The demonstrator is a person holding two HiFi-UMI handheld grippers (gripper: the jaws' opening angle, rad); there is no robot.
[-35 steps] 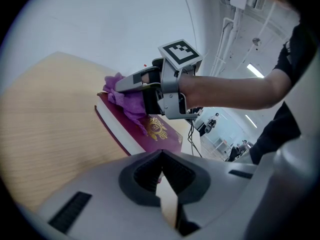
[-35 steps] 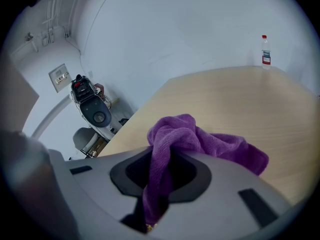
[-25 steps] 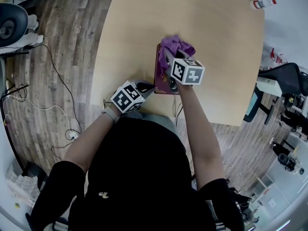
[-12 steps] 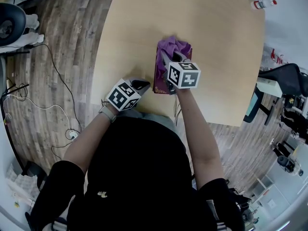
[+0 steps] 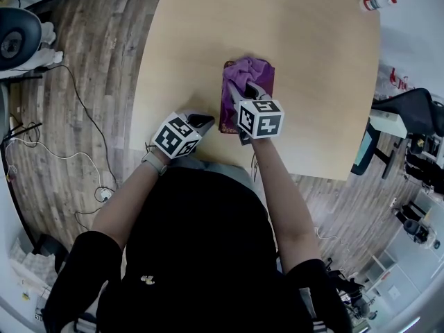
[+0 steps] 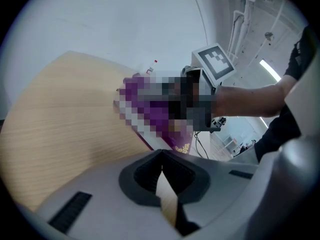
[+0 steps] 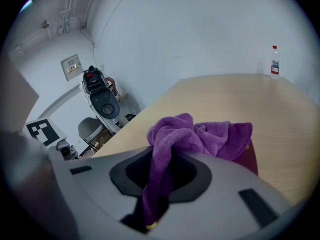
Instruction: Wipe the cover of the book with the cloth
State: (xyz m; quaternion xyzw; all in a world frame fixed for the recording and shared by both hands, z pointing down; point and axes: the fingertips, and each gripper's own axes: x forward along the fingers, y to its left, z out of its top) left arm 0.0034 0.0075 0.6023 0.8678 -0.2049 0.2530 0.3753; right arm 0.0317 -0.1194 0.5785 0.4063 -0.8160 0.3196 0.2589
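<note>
A dark maroon book (image 5: 227, 112) lies on the light wooden table (image 5: 291, 26), near its front edge. A purple cloth (image 5: 250, 71) is bunched on the far part of the cover. My right gripper (image 5: 244, 88) is shut on the cloth (image 7: 199, 134) and holds it down on the book (image 7: 246, 157). My left gripper (image 5: 205, 121) is shut with nothing in it. Its tip rests on the table just left of the book's near corner (image 6: 179, 145). In the left gripper view a mosaic patch hides most of the book and cloth.
A small plastic bottle (image 5: 375, 4) lies at the table's far right corner and shows again as the bottle (image 7: 274, 62). Wooden floor with loose cables (image 5: 69, 116) is to the left, with a chair (image 5: 15, 37) beyond. Office furniture (image 5: 409, 116) stands to the right.
My right gripper has dragged the cloth left and nearer across the cover, so it now sits within the book's edges. My left gripper shifted slightly left and stays at the book's corner.
</note>
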